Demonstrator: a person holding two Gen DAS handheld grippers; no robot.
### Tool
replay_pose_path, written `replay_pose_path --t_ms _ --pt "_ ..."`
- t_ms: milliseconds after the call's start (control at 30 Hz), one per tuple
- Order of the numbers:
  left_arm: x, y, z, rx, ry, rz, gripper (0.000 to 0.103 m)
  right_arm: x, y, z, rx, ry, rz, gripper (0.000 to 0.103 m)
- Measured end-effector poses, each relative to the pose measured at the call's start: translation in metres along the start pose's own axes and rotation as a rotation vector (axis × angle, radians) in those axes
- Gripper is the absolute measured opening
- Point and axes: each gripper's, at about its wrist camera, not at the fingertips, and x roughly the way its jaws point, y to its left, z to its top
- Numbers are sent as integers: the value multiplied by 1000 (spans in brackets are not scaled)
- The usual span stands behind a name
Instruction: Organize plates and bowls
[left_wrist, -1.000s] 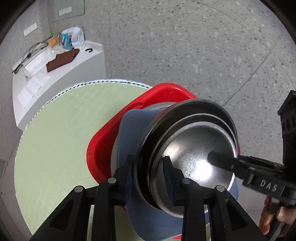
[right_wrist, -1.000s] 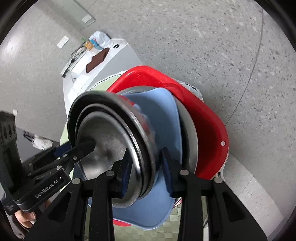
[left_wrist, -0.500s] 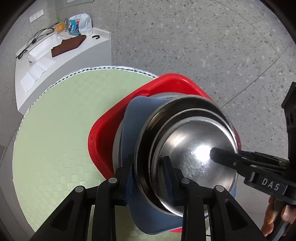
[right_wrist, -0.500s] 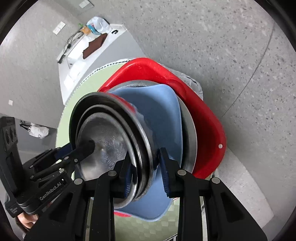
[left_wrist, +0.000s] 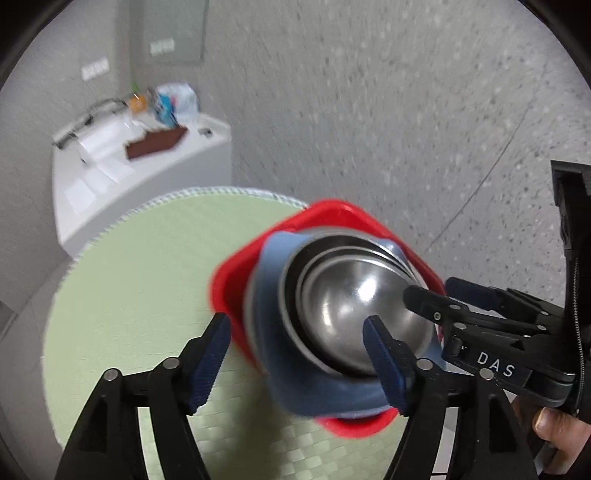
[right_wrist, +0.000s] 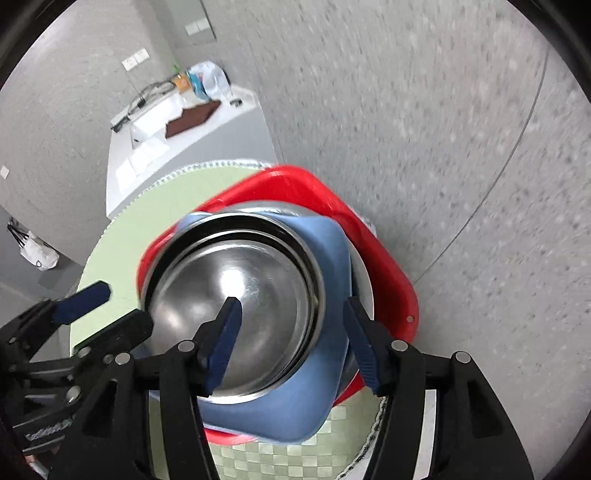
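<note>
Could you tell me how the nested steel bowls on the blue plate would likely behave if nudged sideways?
The steel bowls look smooth and shiny, so they would probably slide on the blue plate. Their rounded bottoms suggest they may rock. Stacked high above the red tray, they might tip.

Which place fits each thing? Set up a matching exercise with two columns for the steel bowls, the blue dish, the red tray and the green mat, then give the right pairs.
Things:
1. steel bowls
2. blue dish
3. red tray
4. green mat

Places:
A. lowest layer, covering the round table
B. directly under the steel bowls
C. top of the stack, nested
D. on the mat, holding the stack

Pairs: 1-C, 2-B, 3-D, 4-A
</note>
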Motion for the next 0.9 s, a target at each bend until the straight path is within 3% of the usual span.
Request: replay_pose_path --t_ms 67,200,500,633,900 --pt "-27 0 -14 0 -72 51 80 -20 11 -9 -24 -57 -1 73" --pt "-82 2 -50 -14 -196 132 94 -63 29 -36 -64 -159 16 73" --pt "-219 -21 -182 -74 -395 263 102 -183 62 -144 -112 -371 16 90" --pt "-272 -60 -236 -83 -441 318 102 -231 64 -189 -124 -404 59 100" --pt "-375 -153 -349 -96 -552 378 102 -328 52 -265 -173 -522 105 103"
